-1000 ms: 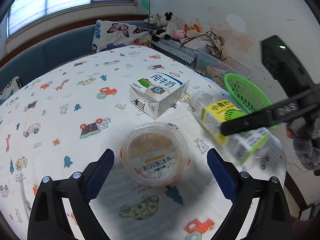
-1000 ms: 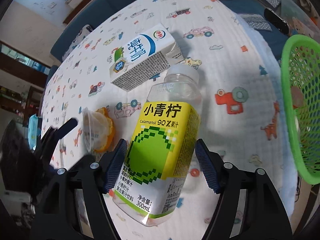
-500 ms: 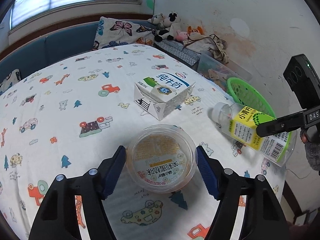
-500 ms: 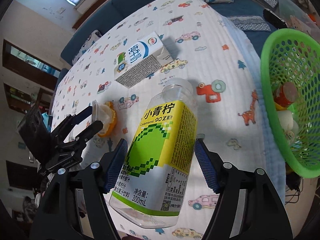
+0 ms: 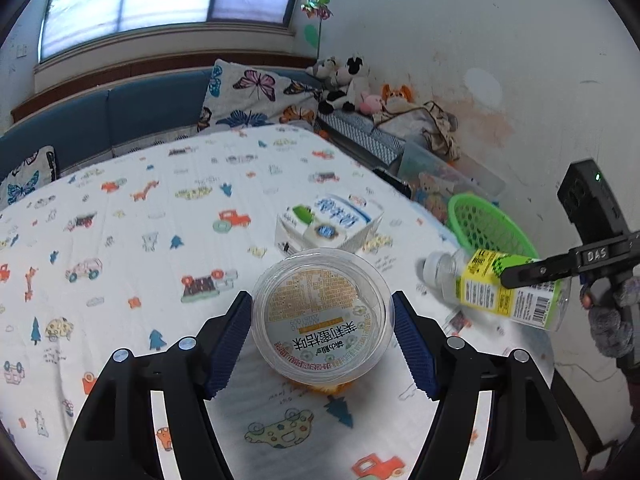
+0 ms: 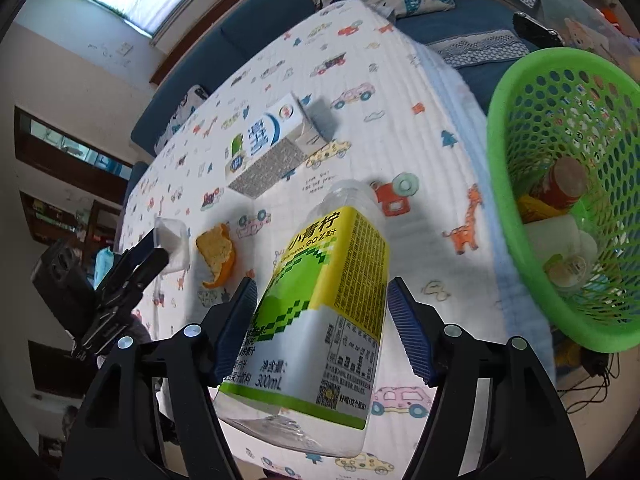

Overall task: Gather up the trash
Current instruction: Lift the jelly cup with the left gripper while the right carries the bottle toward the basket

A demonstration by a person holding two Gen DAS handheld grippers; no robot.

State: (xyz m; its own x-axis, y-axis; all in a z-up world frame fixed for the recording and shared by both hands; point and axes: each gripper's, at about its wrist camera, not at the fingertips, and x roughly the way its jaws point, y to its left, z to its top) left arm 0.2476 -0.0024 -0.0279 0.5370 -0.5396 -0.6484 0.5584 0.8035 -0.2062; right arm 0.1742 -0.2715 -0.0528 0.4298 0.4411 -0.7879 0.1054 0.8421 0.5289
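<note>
A table covered by a white cloth [image 5: 120, 240] printed with cartoon cars, trees and animals fills most of both views. At its far right edge sits a green mesh basket [image 6: 516, 184], already holding a red can, a white cup and other scraps. Near the middle of the cloth a milk carton [image 5: 332, 220] lies on its side.

The right gripper [image 6: 320, 328] is clamped on a clear juice bottle [image 6: 328, 312] with a yellow and green label — both blue pads press its sides, and it is held tilted in the air above the cloth, just beside the basket, cap end forward.

The left gripper [image 5: 322, 320] is closed around a round clear plastic cup [image 5: 320, 316] with a printed lid, held off the cloth. An orange peel [image 6: 216, 256] lies on the cloth just beside that cup — apart from it in the right wrist view.
</note>
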